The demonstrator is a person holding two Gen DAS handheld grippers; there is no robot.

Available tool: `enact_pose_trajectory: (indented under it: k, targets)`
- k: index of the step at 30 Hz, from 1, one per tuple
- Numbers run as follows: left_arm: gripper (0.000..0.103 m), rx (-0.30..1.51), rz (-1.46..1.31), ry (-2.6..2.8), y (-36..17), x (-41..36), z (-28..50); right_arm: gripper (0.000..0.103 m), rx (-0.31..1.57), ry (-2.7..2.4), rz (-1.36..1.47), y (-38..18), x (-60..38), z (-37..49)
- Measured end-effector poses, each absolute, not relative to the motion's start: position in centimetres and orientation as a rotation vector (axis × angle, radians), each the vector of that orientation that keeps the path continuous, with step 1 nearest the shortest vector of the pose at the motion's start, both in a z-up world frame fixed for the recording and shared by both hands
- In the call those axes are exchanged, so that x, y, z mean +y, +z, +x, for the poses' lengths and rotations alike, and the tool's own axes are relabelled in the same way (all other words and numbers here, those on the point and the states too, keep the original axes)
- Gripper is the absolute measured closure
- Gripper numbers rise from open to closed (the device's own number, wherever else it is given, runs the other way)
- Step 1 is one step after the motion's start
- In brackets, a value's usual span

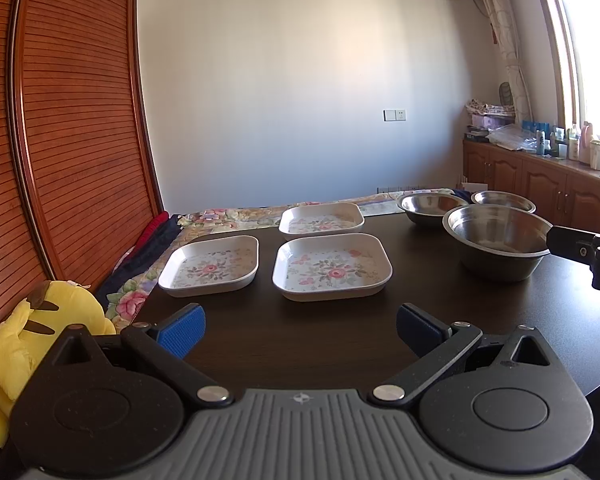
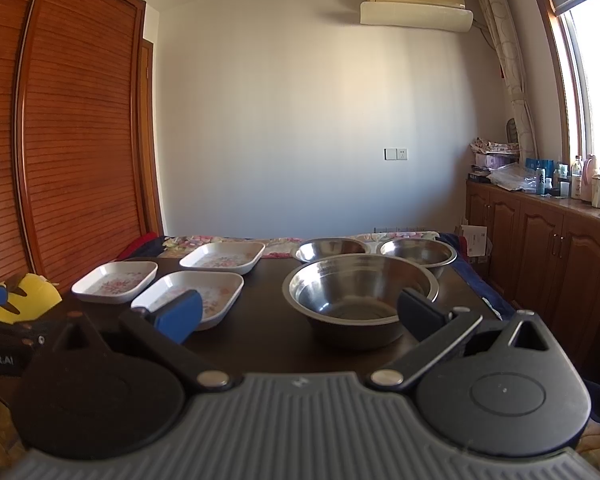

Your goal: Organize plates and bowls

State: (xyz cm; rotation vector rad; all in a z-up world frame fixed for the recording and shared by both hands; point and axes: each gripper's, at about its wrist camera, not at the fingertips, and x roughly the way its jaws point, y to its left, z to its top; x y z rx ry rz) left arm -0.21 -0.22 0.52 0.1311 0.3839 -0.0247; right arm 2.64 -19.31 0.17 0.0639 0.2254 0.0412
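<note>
Pink-and-green floral prints are showing on three white square plates, three shiny silver steel bowls are gleaming at right, all on a dark brown wooden table.

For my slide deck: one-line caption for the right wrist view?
Open right claw faces three steel bowls beside three floral square plates on a dark table.

plain white wall ahead, socket plate low on it. air conditioner high near ceiling. slatted wooden wardrobe on left. window on right, bright daylight, patterned curtain beside it. low wooden cabinets beneath, bottles on top.
</note>
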Motion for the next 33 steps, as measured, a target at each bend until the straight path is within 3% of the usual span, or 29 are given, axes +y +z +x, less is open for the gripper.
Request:
enact_pose_trajectory:
  k: [33]
  targets:
    - [0.000,0.428,0.120,-0.032,-0.7,1.1,2.3,0.000,0.250,0.067,0.031,-0.3,-18.9,3.9]
